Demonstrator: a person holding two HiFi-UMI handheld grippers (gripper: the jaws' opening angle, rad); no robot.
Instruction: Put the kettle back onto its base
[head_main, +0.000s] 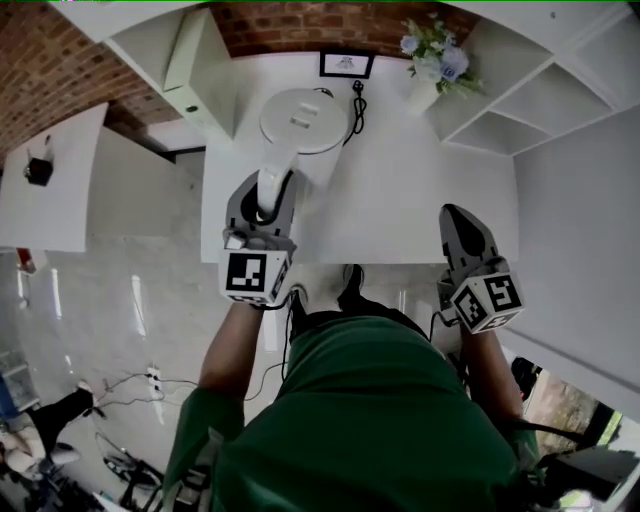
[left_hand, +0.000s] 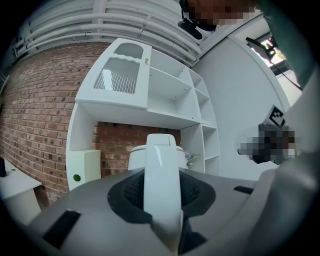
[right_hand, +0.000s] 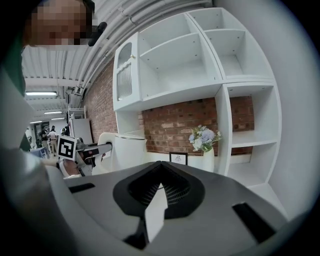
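Note:
A white kettle (head_main: 303, 120) hangs over the back of the white table (head_main: 420, 190), seen lid-up from above. My left gripper (head_main: 268, 195) is shut on the kettle's handle (left_hand: 162, 180), which runs upright between the jaws; the kettle body (left_hand: 137, 155) shows behind it. The base is hidden; only a black cord (head_main: 357, 105) shows beside the kettle. My right gripper (head_main: 458, 215) is over the table's front right, shut and empty, its pads meeting at the tip (right_hand: 160, 165). The right gripper view shows the kettle (right_hand: 127, 147) at the left.
A vase of flowers (head_main: 432, 65) and a small framed card (head_main: 346, 64) stand at the back of the table. White shelves (right_hand: 240, 65) rise on the right. A white box with a green dot (left_hand: 84, 167) stands at the left by the brick wall.

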